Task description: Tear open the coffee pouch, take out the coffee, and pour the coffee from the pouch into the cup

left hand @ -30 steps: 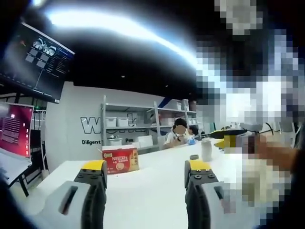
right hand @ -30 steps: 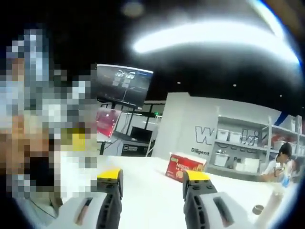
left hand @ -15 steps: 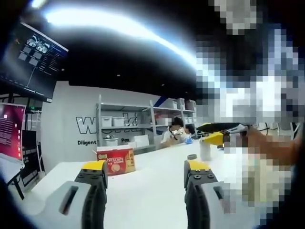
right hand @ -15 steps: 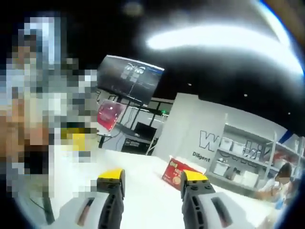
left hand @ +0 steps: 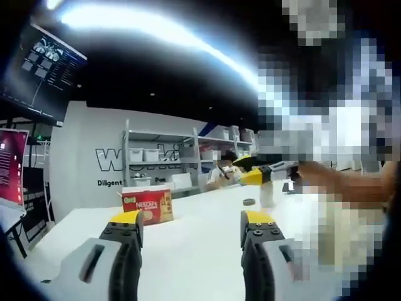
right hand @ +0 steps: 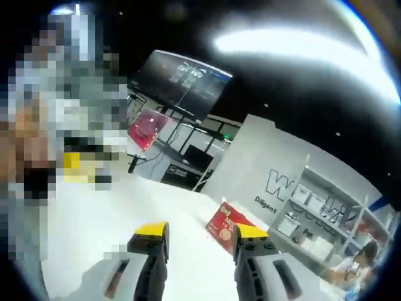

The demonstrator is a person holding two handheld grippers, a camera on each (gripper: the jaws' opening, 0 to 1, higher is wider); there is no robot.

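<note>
In the left gripper view the left gripper (left hand: 191, 229) hangs above a white table (left hand: 194, 251) with its two yellow-tipped jaws spread apart and nothing between them. Far beyond the left jaw, towards the far left part of the table, stands a red coffee box (left hand: 148, 206) with a pale top and a brand name printed on its front; it is well apart from the gripper and lies left of the gap between the jaws. Farther off and to the right, beyond the right jaw, a pale cup (left hand: 267, 195) stands upright on the table, with a small dark round thing (left hand: 249, 202) just beside it on its left; what that thing is cannot be told. The right gripper (left hand: 254, 176) comes in from the right above the cup, its yellow tip pointing left; whether its jaws touch the cup cannot be told. In the right gripper view the right gripper (right hand: 202, 235) also has its jaws spread and empty, and the picture is tilted. The coffee box (right hand: 228, 227) shows just past the right jaw's tip, far across the table (right hand: 94, 219). Behind the table stand a white wall with dark lettering (left hand: 135, 160), shelves with white bins (left hand: 160, 157), and a dark screen (right hand: 182, 81) hung high.
</note>
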